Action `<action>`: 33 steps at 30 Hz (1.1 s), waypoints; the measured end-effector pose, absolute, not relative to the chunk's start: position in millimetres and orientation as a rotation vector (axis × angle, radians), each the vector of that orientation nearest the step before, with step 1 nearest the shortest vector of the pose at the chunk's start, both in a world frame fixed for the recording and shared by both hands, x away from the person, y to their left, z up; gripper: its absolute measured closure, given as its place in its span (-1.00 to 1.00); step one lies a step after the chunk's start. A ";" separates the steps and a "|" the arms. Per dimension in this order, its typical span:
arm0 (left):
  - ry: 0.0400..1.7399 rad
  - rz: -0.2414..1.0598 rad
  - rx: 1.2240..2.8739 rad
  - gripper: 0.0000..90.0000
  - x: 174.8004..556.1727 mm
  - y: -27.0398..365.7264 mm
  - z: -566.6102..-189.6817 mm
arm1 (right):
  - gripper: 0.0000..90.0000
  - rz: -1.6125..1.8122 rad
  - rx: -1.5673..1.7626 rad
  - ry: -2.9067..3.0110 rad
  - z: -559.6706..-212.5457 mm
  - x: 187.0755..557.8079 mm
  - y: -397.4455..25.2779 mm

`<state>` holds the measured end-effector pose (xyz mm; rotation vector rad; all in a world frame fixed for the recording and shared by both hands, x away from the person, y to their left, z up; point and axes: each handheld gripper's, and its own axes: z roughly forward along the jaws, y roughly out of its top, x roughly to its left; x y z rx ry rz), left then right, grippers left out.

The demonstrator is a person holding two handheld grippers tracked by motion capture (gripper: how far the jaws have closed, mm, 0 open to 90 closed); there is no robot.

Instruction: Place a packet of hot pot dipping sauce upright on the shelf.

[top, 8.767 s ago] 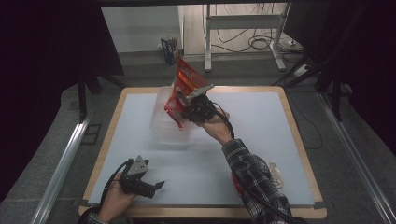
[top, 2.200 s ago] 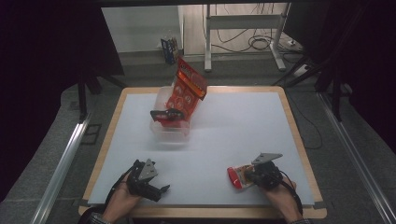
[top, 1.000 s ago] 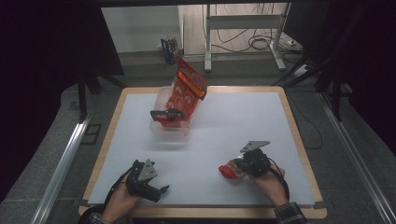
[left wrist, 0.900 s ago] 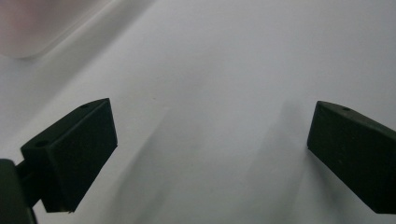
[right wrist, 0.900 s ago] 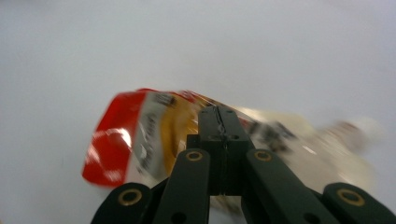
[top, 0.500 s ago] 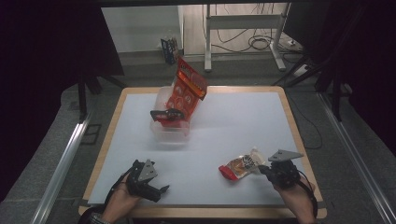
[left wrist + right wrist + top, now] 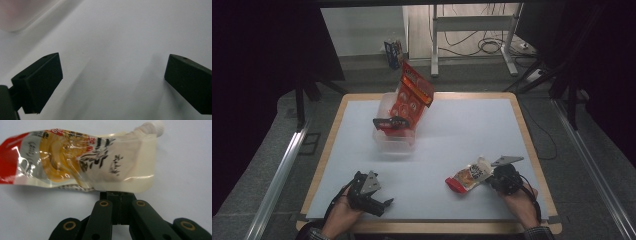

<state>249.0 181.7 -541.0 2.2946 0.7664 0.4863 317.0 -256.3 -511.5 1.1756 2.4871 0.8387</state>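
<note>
A spouted pouch (image 7: 468, 176), red at one end and white at the other with a picture of food, lies on the white table near the front right. In the right gripper view the pouch (image 7: 82, 160) stretches across the top, its white cap at the upper right. My right gripper (image 7: 121, 195) is shut, its jaw tips pinching the pouch's near edge; in the high view the right gripper (image 7: 491, 179) sits at the pouch's right end. My left gripper (image 7: 384, 204) rests at the front left, open. In its own view the left gripper (image 7: 112, 82) has nothing between its jaws.
A clear plastic tub (image 7: 388, 141) stands at the back left of the table, with a red snack bag (image 7: 413, 96) upright in it and a black clip-like object (image 7: 387, 121) at its rim. A corner of the tub (image 7: 17, 15) appears in the left gripper view.
My right hand has shifted right from over the pouch to its right end, where the gripper holds its edge. The pouch lies about where it was. The left gripper has stayed still.
</note>
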 end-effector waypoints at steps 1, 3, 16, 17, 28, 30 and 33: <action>0.766 0.487 2.296 -0.96 249.0 181.6 -541.0 | 0.97 0.839 1.167 2.488 -511.9 318.1 -252.7; 0.765 0.488 2.297 -0.96 249.0 181.6 -541.0 | 0.97 0.844 1.159 2.496 -512.2 320.4 -246.9; 0.792 0.465 2.284 -0.95 249.3 181.9 -539.7 | 0.97 0.898 1.021 2.628 -516.0 329.8 -179.6; 0.802 0.460 2.281 -0.95 249.4 181.6 -539.1 | 0.97 0.891 1.006 2.629 -516.0 329.1 -178.2; 0.779 0.349 2.172 -0.51 254.0 156.0 -522.0 | 0.59 0.891 0.986 2.605 -513.2 324.8 -196.2; 0.754 0.310 2.142 -0.30 256.2 149.7 -519.2 | 0.52 0.890 0.982 2.606 -513.7 323.3 -197.7; 0.698 0.286 2.128 -0.04 261.9 134.2 -517.2 | 0.46 0.891 0.974 2.606 -513.6 321.1 -199.3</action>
